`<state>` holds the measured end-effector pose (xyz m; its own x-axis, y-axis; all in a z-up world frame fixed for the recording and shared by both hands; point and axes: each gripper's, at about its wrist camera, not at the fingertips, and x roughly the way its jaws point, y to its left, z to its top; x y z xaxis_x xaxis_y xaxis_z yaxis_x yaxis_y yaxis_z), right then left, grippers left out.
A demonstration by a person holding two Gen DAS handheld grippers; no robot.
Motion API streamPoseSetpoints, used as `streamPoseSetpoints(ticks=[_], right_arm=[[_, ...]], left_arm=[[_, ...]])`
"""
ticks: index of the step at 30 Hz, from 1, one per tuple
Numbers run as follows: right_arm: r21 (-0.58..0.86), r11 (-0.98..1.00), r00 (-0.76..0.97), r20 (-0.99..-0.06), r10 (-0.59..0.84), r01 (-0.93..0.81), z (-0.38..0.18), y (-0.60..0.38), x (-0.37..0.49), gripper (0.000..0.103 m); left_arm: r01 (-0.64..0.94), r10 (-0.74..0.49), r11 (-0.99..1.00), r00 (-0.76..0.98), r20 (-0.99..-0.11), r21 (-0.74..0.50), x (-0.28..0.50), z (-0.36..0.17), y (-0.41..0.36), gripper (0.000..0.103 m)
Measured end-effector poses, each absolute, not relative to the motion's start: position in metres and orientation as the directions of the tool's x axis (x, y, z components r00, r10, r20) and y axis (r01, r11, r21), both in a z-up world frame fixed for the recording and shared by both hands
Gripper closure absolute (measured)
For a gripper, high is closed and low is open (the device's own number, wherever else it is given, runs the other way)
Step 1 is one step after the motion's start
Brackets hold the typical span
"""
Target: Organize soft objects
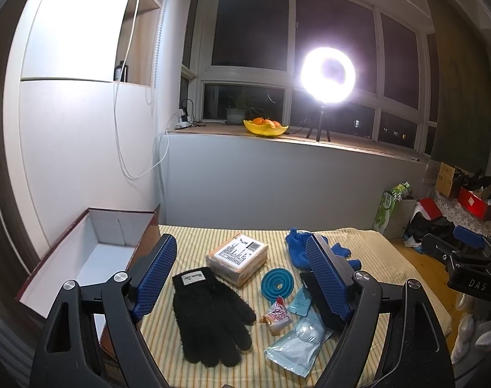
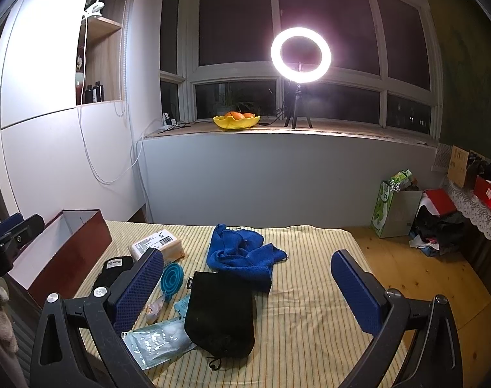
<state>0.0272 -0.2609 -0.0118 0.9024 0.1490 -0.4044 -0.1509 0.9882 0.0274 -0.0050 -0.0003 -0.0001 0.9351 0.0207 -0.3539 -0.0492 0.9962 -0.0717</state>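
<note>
A black knit glove [image 1: 210, 313] lies flat on the striped table cloth [image 1: 193, 236], just below and between the fingers of my left gripper [image 1: 240, 240], which is open and holds nothing. A crumpled blue cloth [image 2: 242, 252] lies at the table's far middle, with a black drawstring pouch [image 2: 219, 313] in front of it. My right gripper [image 2: 247, 253] hovers open above the pouch and cloth, also with nothing in it. In the left wrist view the blue cloth [image 1: 295, 249] is partly hidden behind the right finger.
An open red-brown box [image 1: 93, 252] with a white inside stands against the table's left edge. A labelled packet [image 1: 237, 257], teal funnel [image 1: 276, 283], snack wrapper [image 1: 276, 317] and clear plastic pouch [image 1: 297, 346] lie mid-table. Bags and clutter [image 2: 433, 226] sit on the floor at right.
</note>
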Motion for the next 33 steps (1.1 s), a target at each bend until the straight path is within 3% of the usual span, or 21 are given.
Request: streamPoseSetpoints(ticks=[33], right_arm=[[0.034, 0.987, 0.889, -0.432, 0.155, -0.156, -0.0177, -0.2590, 0.0294, 0.001]], left_arm=[[-0.046, 0.017, 0.996, 0.933, -0.359, -0.072, -0.0070, -0.0039, -0.0017, 0.020]])
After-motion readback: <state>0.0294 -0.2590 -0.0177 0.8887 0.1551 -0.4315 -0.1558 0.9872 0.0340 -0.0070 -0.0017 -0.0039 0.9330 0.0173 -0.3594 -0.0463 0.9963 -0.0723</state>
